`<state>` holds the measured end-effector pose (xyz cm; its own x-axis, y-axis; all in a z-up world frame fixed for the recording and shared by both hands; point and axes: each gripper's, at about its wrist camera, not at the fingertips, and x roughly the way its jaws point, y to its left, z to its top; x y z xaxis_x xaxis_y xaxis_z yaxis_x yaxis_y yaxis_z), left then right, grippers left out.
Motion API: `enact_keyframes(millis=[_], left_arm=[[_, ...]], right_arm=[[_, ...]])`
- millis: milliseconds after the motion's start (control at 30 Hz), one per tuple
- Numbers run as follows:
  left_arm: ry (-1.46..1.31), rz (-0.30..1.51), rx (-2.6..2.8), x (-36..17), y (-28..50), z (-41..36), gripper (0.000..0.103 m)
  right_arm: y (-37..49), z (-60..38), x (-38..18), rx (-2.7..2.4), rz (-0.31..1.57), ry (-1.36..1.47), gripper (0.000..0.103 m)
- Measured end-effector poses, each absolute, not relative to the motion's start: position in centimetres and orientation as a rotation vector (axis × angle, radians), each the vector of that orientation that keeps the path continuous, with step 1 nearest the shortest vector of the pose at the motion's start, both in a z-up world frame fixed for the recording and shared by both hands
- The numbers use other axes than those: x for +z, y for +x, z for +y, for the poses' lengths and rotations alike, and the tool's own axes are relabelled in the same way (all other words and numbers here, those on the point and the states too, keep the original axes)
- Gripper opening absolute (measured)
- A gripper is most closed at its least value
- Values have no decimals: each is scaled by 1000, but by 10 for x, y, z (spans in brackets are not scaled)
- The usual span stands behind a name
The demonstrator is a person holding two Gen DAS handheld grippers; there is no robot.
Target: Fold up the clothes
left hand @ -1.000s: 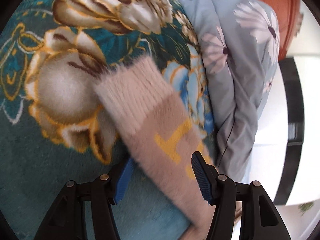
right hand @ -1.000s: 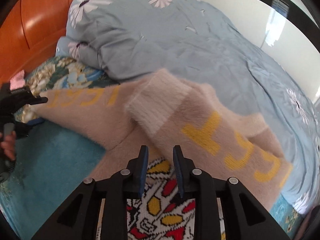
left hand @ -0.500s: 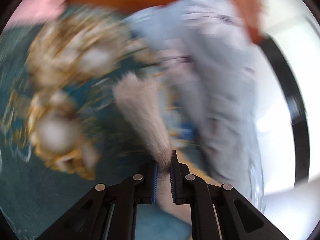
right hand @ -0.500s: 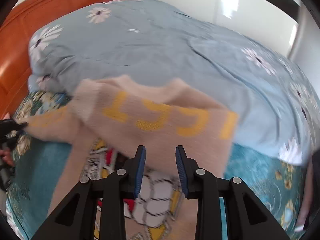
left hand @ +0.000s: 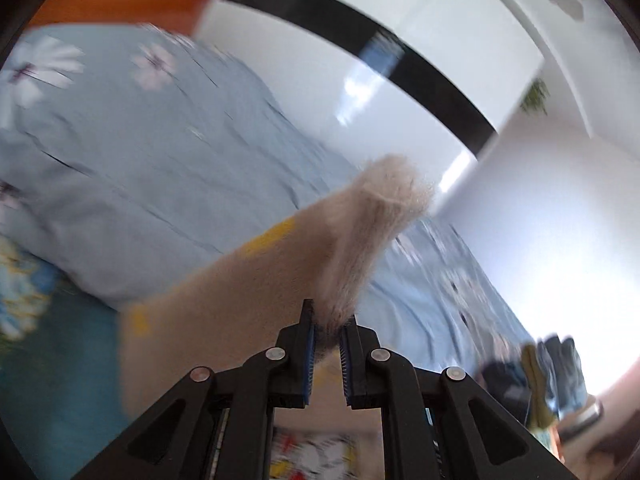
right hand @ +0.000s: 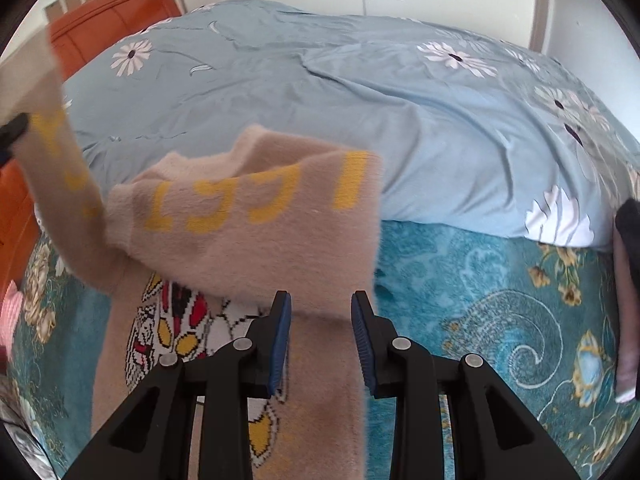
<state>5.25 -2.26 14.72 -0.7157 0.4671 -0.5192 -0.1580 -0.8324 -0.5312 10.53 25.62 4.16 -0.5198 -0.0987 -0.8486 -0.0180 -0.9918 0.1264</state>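
Observation:
A fuzzy beige sweater point(right hand: 248, 240) with yellow letters on the sleeves and a cartoon print on the chest lies on a teal floral blanket point(right hand: 500, 300). One sleeve is folded across its chest. My left gripper point(left hand: 329, 328) is shut on the other sleeve's cuff point(left hand: 360, 248) and holds it up in the air. That raised sleeve point(right hand: 60, 168) shows at the left of the right wrist view. My right gripper point(right hand: 321, 312) is open and empty, just above the folded sleeve's lower edge.
A light blue duvet point(right hand: 360, 100) with white daisies is heaped behind the sweater. An orange headboard point(right hand: 108, 20) stands at the far left. Dark and pink clothing point(right hand: 628, 280) lies at the right edge. White wall and a black band point(left hand: 360, 40) are beyond.
My left gripper shut on the sleeve cuff and lifted it off the blanket. My right gripper opened, let go of the other sleeve and left it folded across the chest.

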Motion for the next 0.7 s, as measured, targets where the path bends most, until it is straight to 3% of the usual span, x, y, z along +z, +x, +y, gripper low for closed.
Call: enact_keyframes(millis=[300,467,567,600,633,700], left_arm=[[-1319,-323,2341,58,49,94,11],[-1452,-321,2305,26,46,98,17],[-1473,-367,2253,26,47,96,39],[-1472,-376,2235,28,48,95,53],[-1466,-369,2232,28,53,95,61],[-1456,-354,2245,32,65,89,61]], right_arm=[[118,303,24,-2719,-319,1587,32],[125,321,17,-2680,-462,1609,32],[124,330,20,-2623,-610,1578,32],[122,332,22,-2606,-660,1552,32],[121,333,24,-2587,-709,1527,34],[116,332,27,-2531,-781,1488,43]])
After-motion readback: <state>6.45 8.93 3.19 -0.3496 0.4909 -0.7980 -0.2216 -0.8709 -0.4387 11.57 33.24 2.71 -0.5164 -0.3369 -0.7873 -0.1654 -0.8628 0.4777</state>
